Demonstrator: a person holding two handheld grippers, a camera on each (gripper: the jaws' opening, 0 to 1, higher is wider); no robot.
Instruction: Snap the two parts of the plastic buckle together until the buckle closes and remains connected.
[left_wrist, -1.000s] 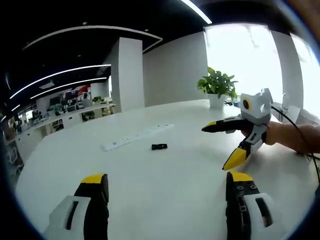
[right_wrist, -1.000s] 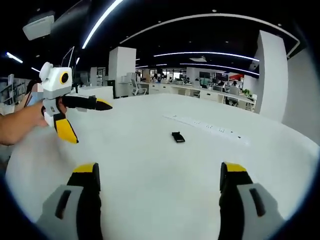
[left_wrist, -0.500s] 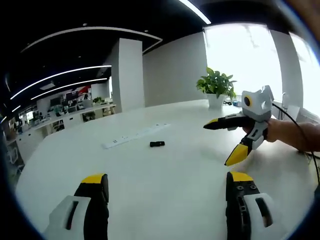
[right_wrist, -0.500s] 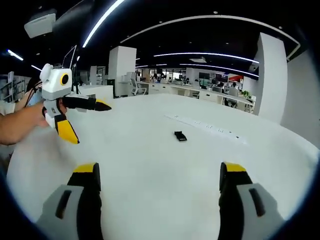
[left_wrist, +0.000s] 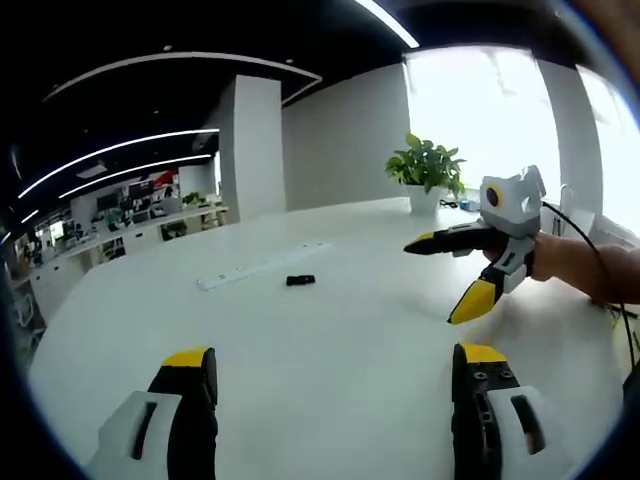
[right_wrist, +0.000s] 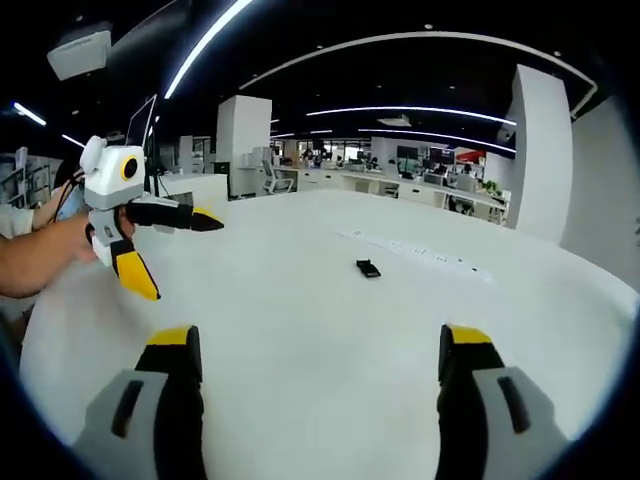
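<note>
A small black plastic buckle (left_wrist: 300, 280) lies on the white table (left_wrist: 330, 350), well ahead of both grippers; it looks like one joined piece, though it is too small to be sure. The buckle (right_wrist: 368, 268) lies just short of the power strip in the right gripper view. My left gripper (left_wrist: 335, 365) is open with nothing between its jaws. My right gripper (right_wrist: 315, 345) is open too and holds nothing. The right gripper (left_wrist: 455, 270), held by a hand, enters the left gripper view from the right. The left gripper (right_wrist: 165, 250), also in a hand, enters the right gripper view from the left.
A long white power strip (left_wrist: 262, 268) lies just beyond the buckle. A potted plant (left_wrist: 430, 175) stands at the table's far edge by the bright window. A cable (left_wrist: 590, 260) trails from the right gripper. Office desks fill the background.
Both cameras have pulled back, so the buckle looks smaller and farther away. Both grippers stay open and the buckle rests in place on the table.
</note>
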